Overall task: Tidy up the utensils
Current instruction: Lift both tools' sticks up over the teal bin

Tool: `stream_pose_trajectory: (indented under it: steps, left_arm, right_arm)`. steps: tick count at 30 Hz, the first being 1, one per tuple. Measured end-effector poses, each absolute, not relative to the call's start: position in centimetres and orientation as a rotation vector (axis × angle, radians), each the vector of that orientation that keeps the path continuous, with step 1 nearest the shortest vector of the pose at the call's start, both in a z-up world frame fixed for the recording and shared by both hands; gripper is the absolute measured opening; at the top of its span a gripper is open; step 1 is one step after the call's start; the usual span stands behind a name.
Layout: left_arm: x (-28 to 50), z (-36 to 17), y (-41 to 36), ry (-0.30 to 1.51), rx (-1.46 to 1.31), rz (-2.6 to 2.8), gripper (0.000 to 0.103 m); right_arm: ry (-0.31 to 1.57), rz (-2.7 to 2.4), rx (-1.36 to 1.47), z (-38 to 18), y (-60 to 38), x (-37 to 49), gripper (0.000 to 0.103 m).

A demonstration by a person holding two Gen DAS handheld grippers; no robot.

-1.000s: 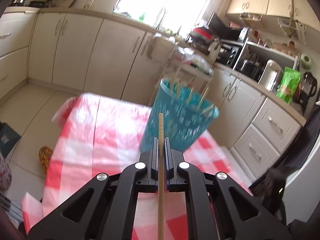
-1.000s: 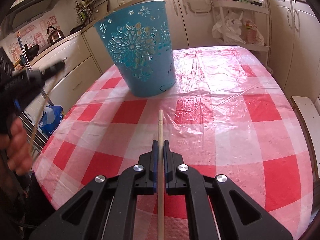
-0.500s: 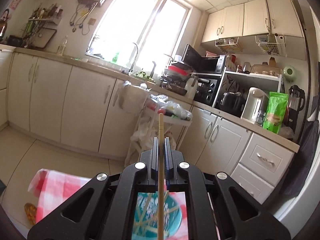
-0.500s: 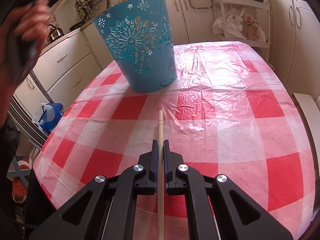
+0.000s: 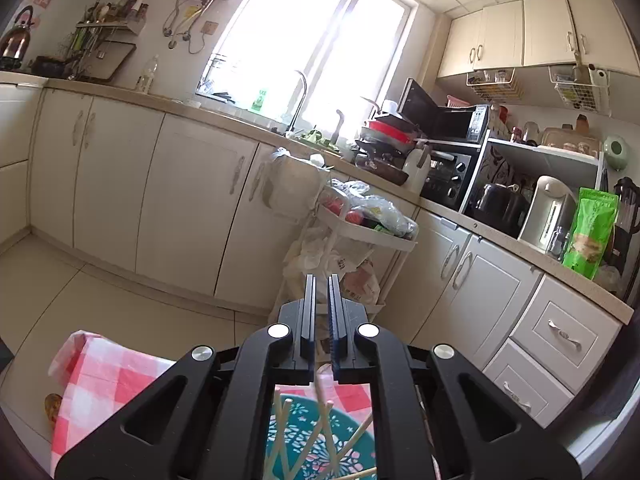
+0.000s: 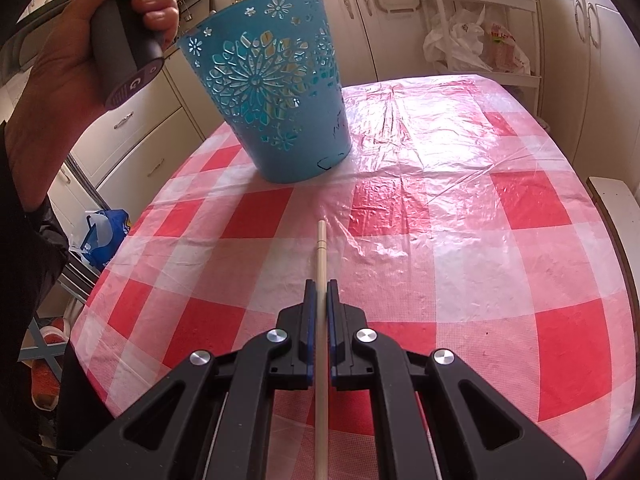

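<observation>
A blue cut-out bucket [image 6: 276, 96] stands on the red-checked tablecloth [image 6: 460, 216]. My left gripper [image 5: 321, 280] hangs right above it, jaws slightly apart and empty. Under the gripper the bucket [image 5: 308, 440] holds several wooden chopsticks [image 5: 320, 432], one just below the jaws. My right gripper [image 6: 318, 286] is shut on a wooden chopstick [image 6: 321, 264], held low over the table in front of the bucket. The hand holding the left gripper's handle [image 6: 120, 40] shows beside the bucket's rim.
Kitchen cabinets [image 5: 192, 208] and a white trolley with bags [image 5: 360, 224] stand beyond the table. A white bench edge [image 6: 612, 200] is at the table's right side. A blue bag [image 6: 104, 232] lies on the floor at the left.
My left gripper rose over the bucket, opened a little and let its chopstick drop in. My right gripper has held still with its chopstick.
</observation>
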State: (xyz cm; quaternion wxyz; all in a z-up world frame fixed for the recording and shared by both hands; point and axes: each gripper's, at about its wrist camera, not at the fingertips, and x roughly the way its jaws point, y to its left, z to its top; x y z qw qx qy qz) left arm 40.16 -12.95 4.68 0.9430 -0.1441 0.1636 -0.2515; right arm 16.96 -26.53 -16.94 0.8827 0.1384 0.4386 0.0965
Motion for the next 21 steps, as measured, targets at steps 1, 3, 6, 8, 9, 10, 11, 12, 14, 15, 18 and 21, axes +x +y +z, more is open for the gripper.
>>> stream_pose_trajectory:
  steps: [1,3,6,8,9,10,11,12,14,15,18,21]
  left_arm:
    - [40.1,4.5,-12.9,0.343,-0.284,-0.511,0.005]
    - [39.9,4.1,-12.8,0.358,-0.268,-0.508,0.005]
    - [39.3,3.6,-12.2,0.383,-0.251,-0.510,0.005]
    - [38.7,3.3,-11.3,0.398,-0.242,-0.513,0.009]
    - [38.2,3.2,-10.6,0.404,-0.244,-0.509,0.012]
    - [37.6,3.1,-10.0,0.407,-0.251,-0.505,0.022]
    - [37.0,3.0,-9.2,0.408,-0.258,-0.498,0.036]
    - [36.4,2.9,-8.5,0.405,-0.267,-0.487,0.042]
    - [34.6,2.2,-6.7,0.398,-0.287,-0.470,0.050]
    - [33.5,1.7,-5.8,0.402,-0.291,-0.461,0.050]
    - [30.6,-0.3,-4.0,0.426,-0.302,-0.449,0.053]
    - [28.3,-2.4,-3.4,0.472,-0.311,-0.462,0.054]
  right_arm:
    - [0.914,0.201,0.289,-16.9,-26.5,17.0,0.006]
    - [0.913,0.200,0.287,-16.9,-26.5,17.0,0.006]
    - [0.910,0.200,0.284,-16.9,-26.4,17.0,0.006]
    - [0.907,0.201,0.286,-16.9,-26.4,16.9,0.006]
    - [0.904,0.201,0.285,-16.8,-26.4,16.9,0.006]
    - [0.900,0.201,0.285,-16.8,-26.5,16.9,0.006]
    - [0.896,0.201,0.288,-16.7,-26.6,16.8,0.006]
    - [0.889,0.200,0.295,-16.7,-26.7,16.7,0.006]
    - [0.864,0.201,0.321,-16.4,-27.1,16.4,0.006]
    - [0.848,0.204,0.333,-16.2,-27.3,16.2,0.006]
    - [0.776,0.210,0.336,-14.9,-27.5,15.7,0.006]
    - [0.703,0.217,0.331,-13.6,-27.5,15.1,0.006]
